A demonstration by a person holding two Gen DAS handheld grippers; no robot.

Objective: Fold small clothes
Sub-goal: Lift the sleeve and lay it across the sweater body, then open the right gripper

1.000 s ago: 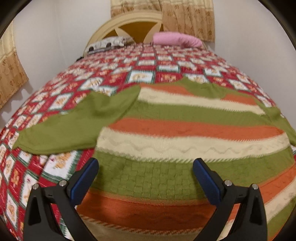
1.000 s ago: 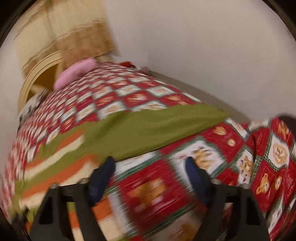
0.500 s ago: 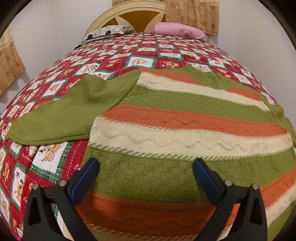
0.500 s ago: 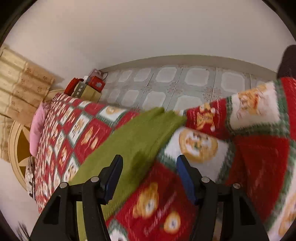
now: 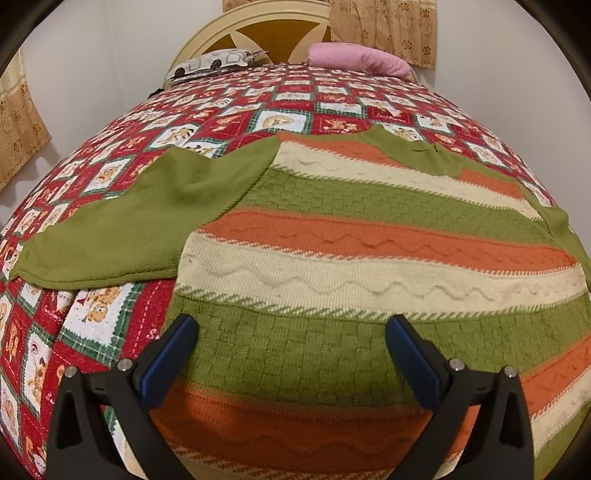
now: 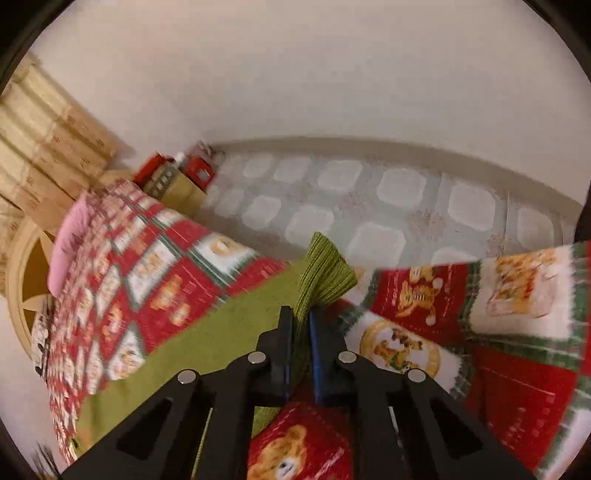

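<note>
The left tool (image 5: 290, 330) hangs low over the striped sweater (image 5: 369, 229), and its two blue pads are wide apart with nothing between them. It points along the bed toward the headboard (image 5: 258, 22). The right tool (image 6: 300, 317) points toward the side edge of the bed, and its fingers are pressed together on the ribbed cuff (image 6: 325, 273) of the green sleeve (image 6: 207, 332), which stands up a little above the fingertips.

The sweater lies flat on the bed, on the red patchwork quilt (image 5: 221, 107), with bands of green, orange and cream. Its other green sleeve (image 5: 140, 221) spreads out flat to the left side, in the left wrist view. Two pillows are at the head of the bed: a patterned one (image 5: 218, 62) and a pink one (image 5: 358, 61). In the right wrist view the tiled floor (image 6: 369, 184) is beyond the bed edge, and some red and green boxes (image 6: 181, 173) stand near the wall. This view is a little blurred.
</note>
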